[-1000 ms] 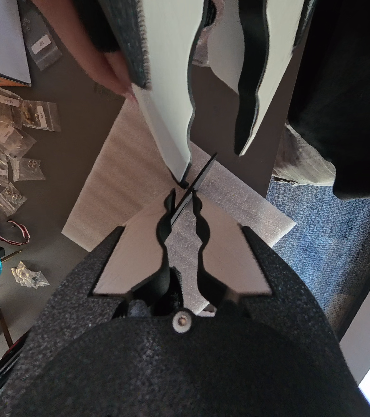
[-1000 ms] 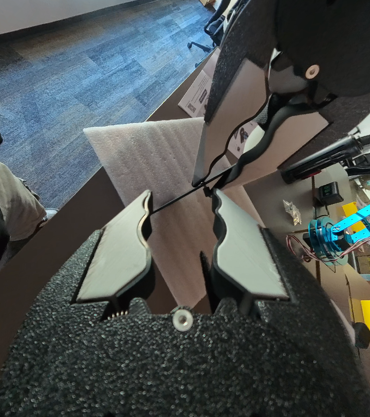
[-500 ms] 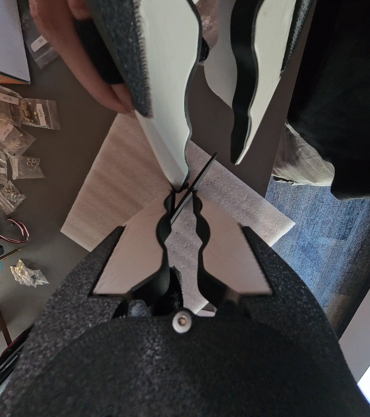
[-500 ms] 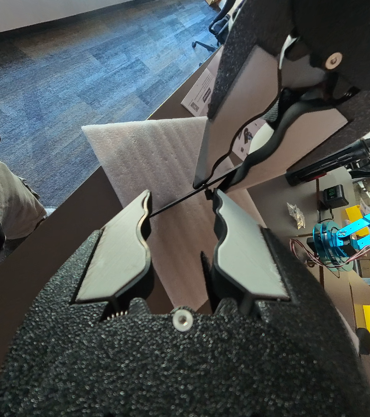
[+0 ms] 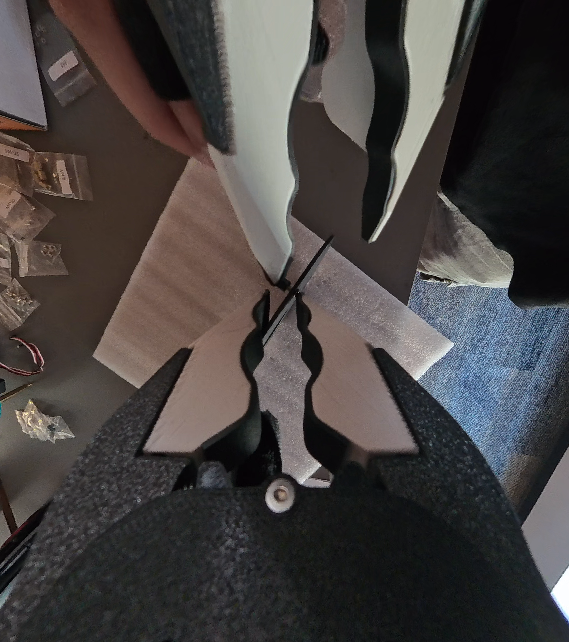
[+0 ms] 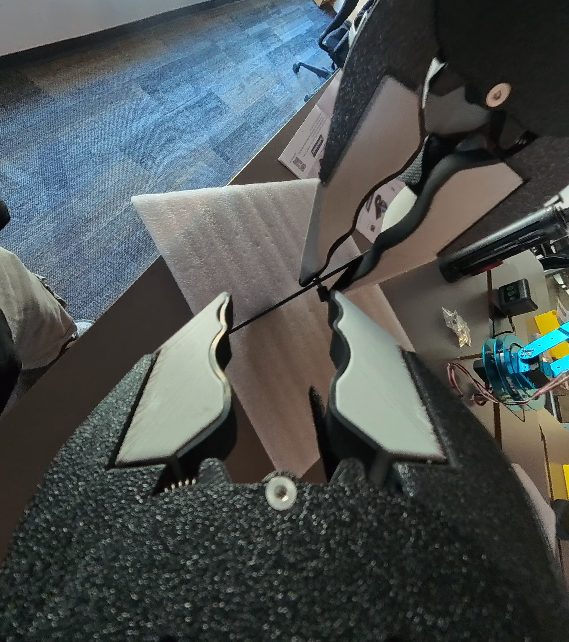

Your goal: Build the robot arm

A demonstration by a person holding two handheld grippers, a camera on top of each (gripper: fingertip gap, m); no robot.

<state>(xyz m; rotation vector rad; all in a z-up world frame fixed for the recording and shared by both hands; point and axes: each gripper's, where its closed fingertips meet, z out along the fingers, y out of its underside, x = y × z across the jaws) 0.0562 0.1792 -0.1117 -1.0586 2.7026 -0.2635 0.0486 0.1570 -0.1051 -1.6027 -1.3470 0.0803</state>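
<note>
I am working over the dark desk (image 5: 130, 173), near its edge, with blue carpet (image 6: 102, 121) beyond. A white foam sheet (image 5: 189, 260) lies flat on the desk under both grippers, one corner jutting past the edge. Off to the side are small clear bags of hardware (image 5: 15, 215) and a blue metal assembly (image 6: 519, 357), well apart from my tools.

My left gripper (image 5: 281, 302) is drawn in to a narrow gap and pinches a thin black strip (image 5: 305, 274) that runs slantwise between its fingertips, clear of the foam. One end pokes out past the tips.

My right gripper (image 6: 280, 298) comes in from the opposite side, tip to tip with the left, its fingers spread wide and holding nothing. The strip crosses its opening: the free end touches the inner edge of one finger, and the small black block (image 6: 321, 293) on the strip sits just beside the other fingertip. I cannot tell whether that tip touches the block.
</note>
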